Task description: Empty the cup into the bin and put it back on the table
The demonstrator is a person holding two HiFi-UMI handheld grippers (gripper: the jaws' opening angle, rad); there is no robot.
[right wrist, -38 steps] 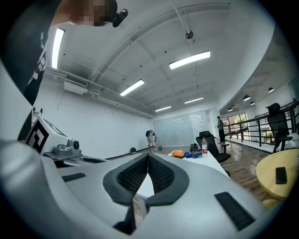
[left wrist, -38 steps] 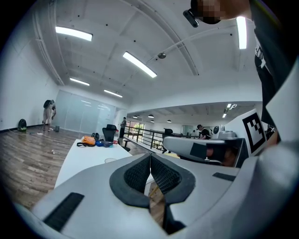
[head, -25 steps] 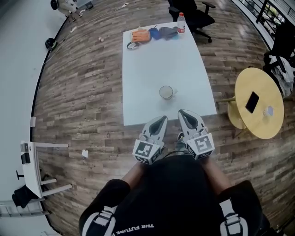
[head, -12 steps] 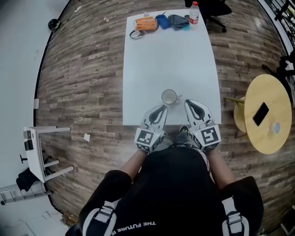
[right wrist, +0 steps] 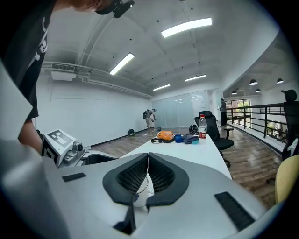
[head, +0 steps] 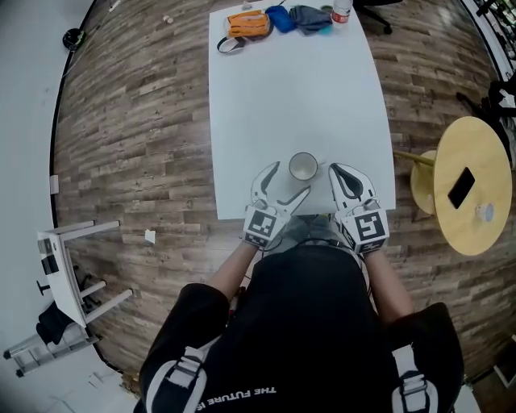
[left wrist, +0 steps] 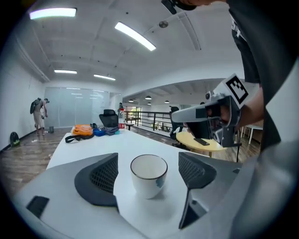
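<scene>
The cup (left wrist: 148, 175) stands upright by the near edge of the bench (head: 298, 97), straight ahead between the fingers of the left gripper (head: 284, 182). These have just been opening and flank it widely without touching. The right gripper (head: 339, 174), fingers closed on nothing, sits just right of the cup. Beyond lies bare bench up to the bags (head: 247, 22); no bin shows.

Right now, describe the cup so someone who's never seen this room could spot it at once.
Find the long white table in the wood-floored room. At its near end, alone on bare tabletop, stands a white cup with a thin dark rim. Everything else on it, an orange pouch and a water bottle included, clusters at the far end.
</scene>
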